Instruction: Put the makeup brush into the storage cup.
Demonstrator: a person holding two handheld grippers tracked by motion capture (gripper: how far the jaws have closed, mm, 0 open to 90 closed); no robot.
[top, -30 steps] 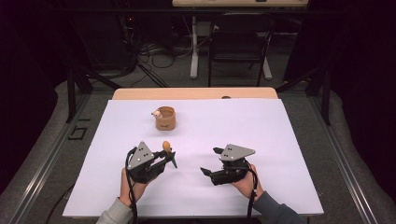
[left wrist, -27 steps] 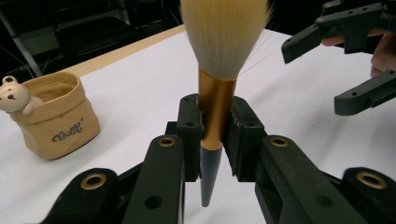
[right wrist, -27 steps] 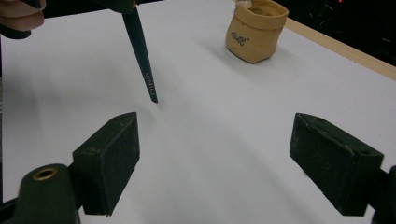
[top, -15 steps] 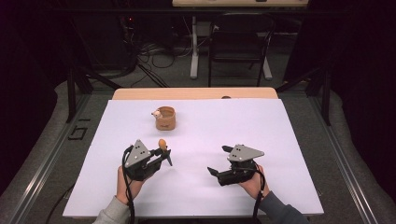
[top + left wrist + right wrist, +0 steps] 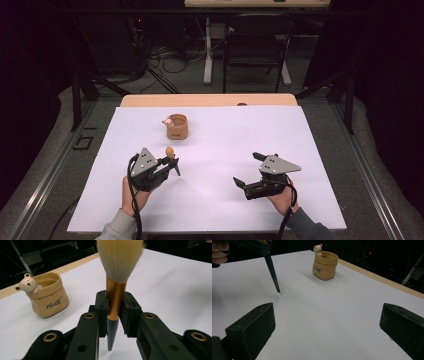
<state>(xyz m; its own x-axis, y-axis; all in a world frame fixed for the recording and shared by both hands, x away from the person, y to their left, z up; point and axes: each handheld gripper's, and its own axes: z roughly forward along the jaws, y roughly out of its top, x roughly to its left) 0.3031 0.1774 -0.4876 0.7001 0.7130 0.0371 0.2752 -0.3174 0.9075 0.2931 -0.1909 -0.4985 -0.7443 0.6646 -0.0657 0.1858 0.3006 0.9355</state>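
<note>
A makeup brush (image 5: pixel 115 303) with a gold ferrule, pale bristles and a dark pointed handle stands upright in my left gripper (image 5: pixel 115 308), which is shut on the ferrule. From above, the left gripper (image 5: pixel 170 164) is at the front left of the white sheet, with the brush (image 5: pixel 170 150) tilted up out of it. In the right gripper view the handle tip (image 5: pixel 274 275) points down just above the sheet. My right gripper (image 5: pixel 248 169) is off to the right; its jaws have just been opening and stand open and empty (image 5: pixel 328 325).
A tan bag-shaped pot with a small bear on its rim (image 5: pixel 177 127) (image 5: pixel 48 298) (image 5: pixel 325 264) stands behind the left gripper on the white sheet (image 5: pixel 225 145). A wooden table edge (image 5: pixel 210 100) runs along the back, with a chair (image 5: pixel 256 45) beyond it.
My right gripper has drawn away to the right from the left one and its jaws have spread wider. The left gripper has kept hold of the brush and stayed nearly in place.
</note>
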